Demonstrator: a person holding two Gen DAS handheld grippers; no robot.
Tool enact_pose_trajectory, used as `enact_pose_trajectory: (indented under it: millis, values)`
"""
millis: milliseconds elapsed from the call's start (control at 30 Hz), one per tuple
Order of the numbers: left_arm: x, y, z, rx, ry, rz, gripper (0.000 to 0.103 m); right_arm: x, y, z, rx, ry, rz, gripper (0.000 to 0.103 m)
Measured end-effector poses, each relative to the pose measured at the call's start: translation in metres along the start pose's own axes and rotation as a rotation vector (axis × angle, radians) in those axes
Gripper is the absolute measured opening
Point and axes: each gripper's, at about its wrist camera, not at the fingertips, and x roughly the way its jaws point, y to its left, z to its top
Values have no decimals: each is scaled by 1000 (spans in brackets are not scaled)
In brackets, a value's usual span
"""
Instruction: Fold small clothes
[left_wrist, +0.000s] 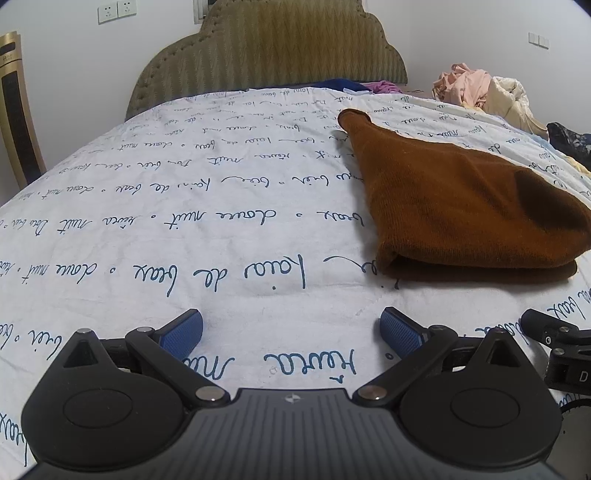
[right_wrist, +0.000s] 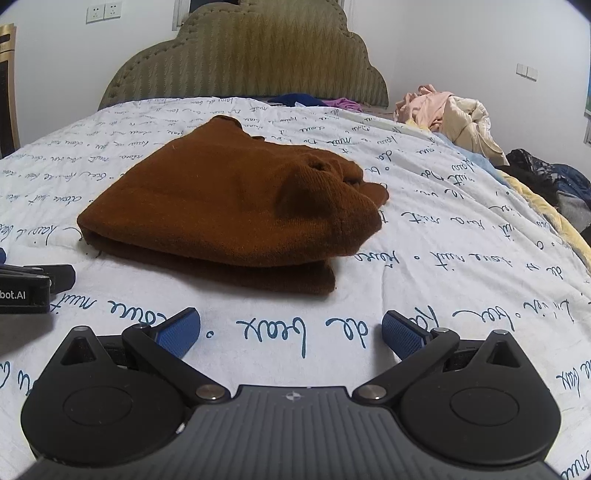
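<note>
Soft, even indoor light falls from above — no glare. The folded rust-brown knitted garment (right_wrist: 229, 206) casts only a faint shadow on the white script-printed bedspread (right_wrist: 461, 258). Both fisheye views bend hard at the edges, with dark vignetted corners; focus stays fairly sharp throughout.

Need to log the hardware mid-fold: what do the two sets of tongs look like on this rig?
Both tongs, left and right, look alike: a ribbed dark grey body with a small star-like emblem, two rounded black teardrop housings, black linkage arms with silver pivot pins, and blue textured pads. The left unit's side carries white lettering ending "bot.AI". No sleeves or cables are visible.
</note>
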Motion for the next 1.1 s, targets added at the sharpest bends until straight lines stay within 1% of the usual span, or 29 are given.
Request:
enact_pose_trajectory:
  millis: [467, 700, 867, 1100]
  values:
    - [1, 0, 0, -5, -3, -2, 103, 0, 3, -3, -11, -4, -10, 103]
    - [0, 0, 0, -8, -8, -1, 103, 2, -3, -2, 23, 7, 15, 103]
    - [0, 0, -1, -7, -9, -1, 103, 2, -3, -2, 26, 9, 16, 103]
    - [0, -2, -1, 5, -10, 10, 103, 4, 1, 9, 7, 3, 1, 103]
